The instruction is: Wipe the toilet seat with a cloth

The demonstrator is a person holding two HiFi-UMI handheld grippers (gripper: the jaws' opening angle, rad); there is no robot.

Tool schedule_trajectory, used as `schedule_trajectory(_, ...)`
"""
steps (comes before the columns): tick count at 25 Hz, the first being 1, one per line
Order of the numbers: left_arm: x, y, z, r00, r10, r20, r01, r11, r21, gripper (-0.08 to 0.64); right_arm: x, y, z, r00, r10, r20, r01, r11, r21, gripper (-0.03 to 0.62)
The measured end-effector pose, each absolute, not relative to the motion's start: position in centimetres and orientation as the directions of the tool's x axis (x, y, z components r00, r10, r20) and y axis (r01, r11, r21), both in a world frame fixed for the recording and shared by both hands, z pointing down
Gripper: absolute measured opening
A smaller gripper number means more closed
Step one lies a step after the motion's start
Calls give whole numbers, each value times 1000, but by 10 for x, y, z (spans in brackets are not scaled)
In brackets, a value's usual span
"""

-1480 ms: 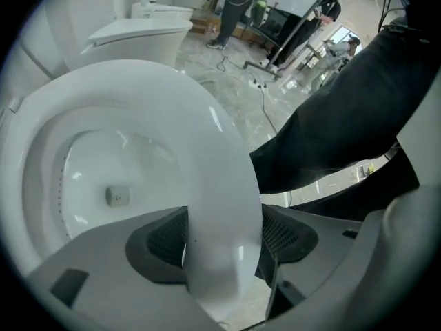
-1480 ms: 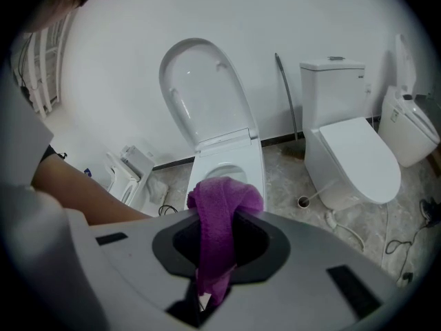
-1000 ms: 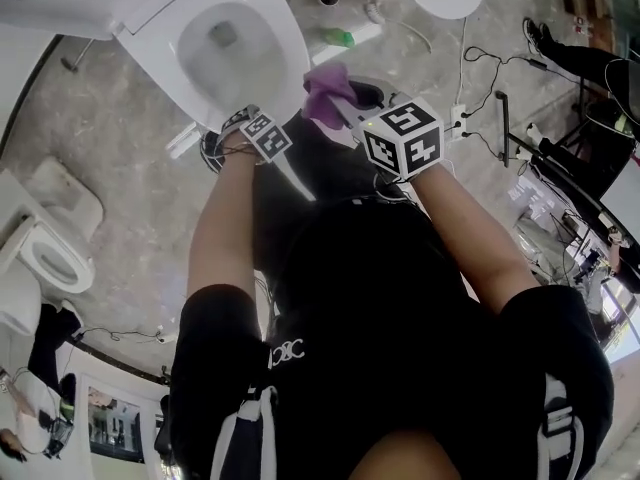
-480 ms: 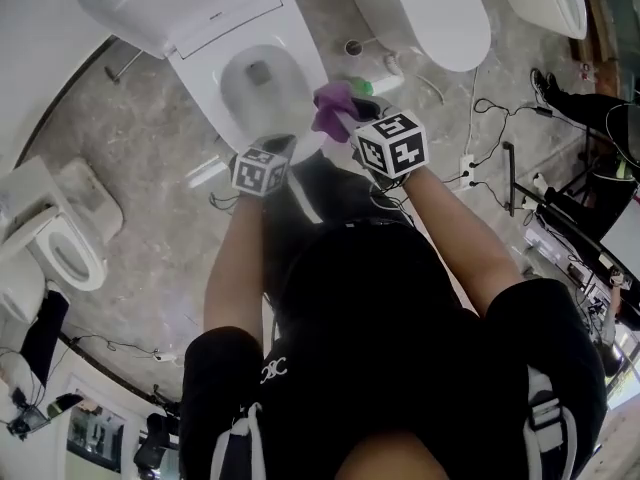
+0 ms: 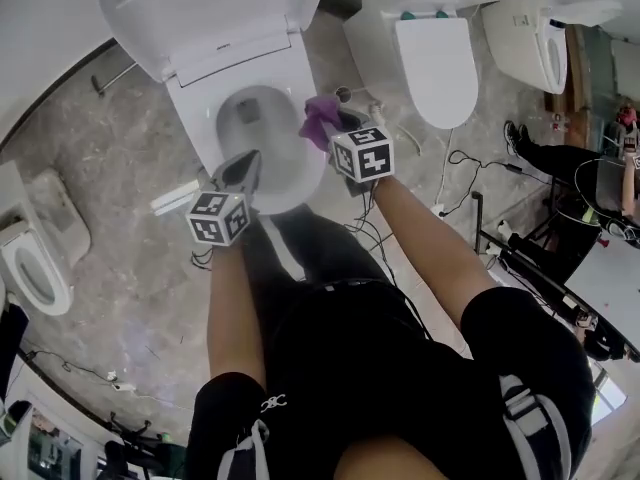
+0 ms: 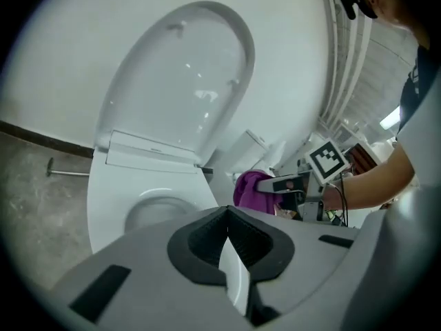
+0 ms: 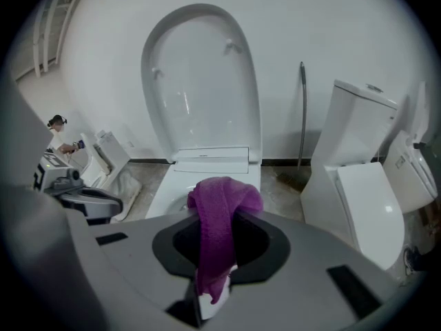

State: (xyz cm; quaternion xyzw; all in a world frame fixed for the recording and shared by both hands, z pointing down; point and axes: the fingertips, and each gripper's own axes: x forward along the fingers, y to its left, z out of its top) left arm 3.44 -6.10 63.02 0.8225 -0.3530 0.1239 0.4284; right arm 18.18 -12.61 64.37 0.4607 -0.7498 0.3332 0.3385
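Observation:
A white toilet stands with its lid (image 5: 200, 8) raised and its seat (image 5: 205, 118) round the bowl. My right gripper (image 5: 335, 128) is shut on a purple cloth (image 5: 320, 116), which hangs at the seat's right rim. In the right gripper view the cloth (image 7: 217, 212) drapes out of the jaws of the right gripper (image 7: 215, 254), above the seat (image 7: 162, 198). My left gripper (image 5: 240, 168) is over the seat's front left rim. Its jaws are shut with nothing between them, as the left gripper view shows of the left gripper (image 6: 227, 219). That view also takes in the cloth (image 6: 249, 188) and the lid (image 6: 179, 81).
A second toilet (image 5: 435, 53) stands close on the right, a third (image 5: 545, 28) beyond it and another (image 5: 30, 258) at the left. Cables (image 5: 460, 158) lie on the marble floor to the right. A metal pipe (image 7: 302, 109) runs up the wall.
The head view has pulled back, so the whole lid shows now. The left gripper has shifted towards the seat's front left. The right gripper keeps the cloth at the right rim.

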Motion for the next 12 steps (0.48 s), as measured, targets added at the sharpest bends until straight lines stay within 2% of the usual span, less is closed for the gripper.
schedule_trajectory(5,24,-83,670,702,-476,530,-707,-373,601,8,187,-195,707,-289,-507,812,-928,356,-108,55)
schedule_trajectory(12,4,-107,720,715,-426,554,-696,-368,616,8,177,-311,780,-301,-555,776,-849,527,47,55)
